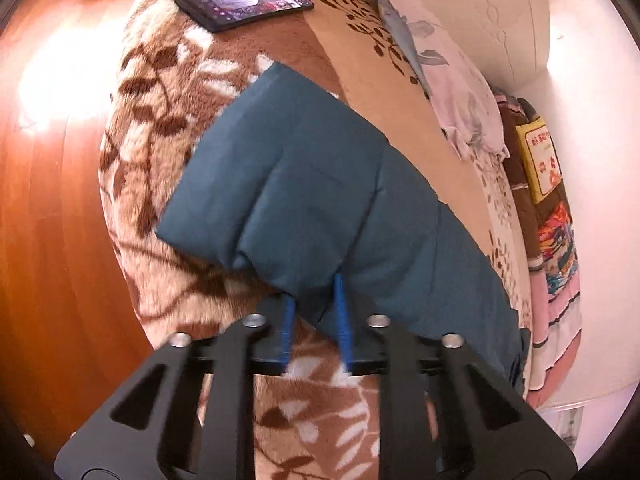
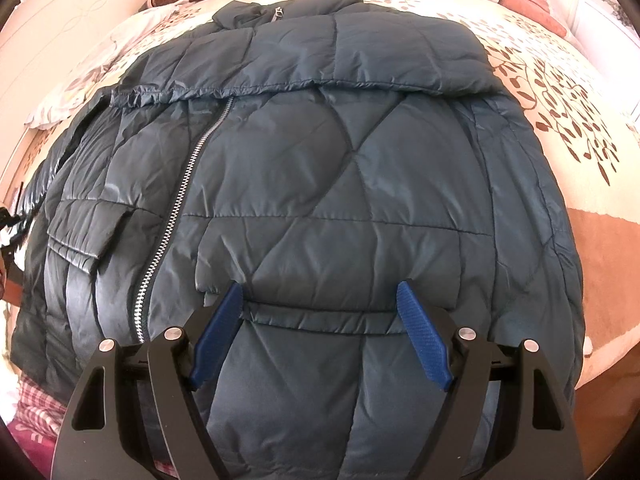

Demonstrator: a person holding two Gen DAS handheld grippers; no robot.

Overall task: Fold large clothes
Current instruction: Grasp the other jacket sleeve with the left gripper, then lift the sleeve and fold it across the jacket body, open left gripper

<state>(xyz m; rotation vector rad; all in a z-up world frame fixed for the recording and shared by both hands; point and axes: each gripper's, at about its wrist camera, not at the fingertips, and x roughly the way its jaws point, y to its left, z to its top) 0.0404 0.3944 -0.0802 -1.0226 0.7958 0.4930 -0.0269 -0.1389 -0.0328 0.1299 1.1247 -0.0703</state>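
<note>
Left tongs [image 1: 314, 292] clamp the jacket [image 1: 304, 184] edge at lower centre, right tongs [image 2: 320, 336] stand apart over the jacket spread mid-frame on the bed [image 2: 560, 92], a phone [image 1: 242, 0] at upper left.

Jacket [image 2: 320, 184]: quilted synthetic cloth, slight sheen, stitched seams; zipper [image 2: 176, 216] toothed metal, shiny. Blanket [image 1: 168, 128]: plush fleece, matt, fuzzy. Floor [image 1: 52, 184]: polished wood, glossy glare. Phone [image 1: 244, 2]: smooth glossy glass. Gripper pads [image 2: 424, 340]: blue, finely textured; frames matt black, bolts bright metal.
</note>
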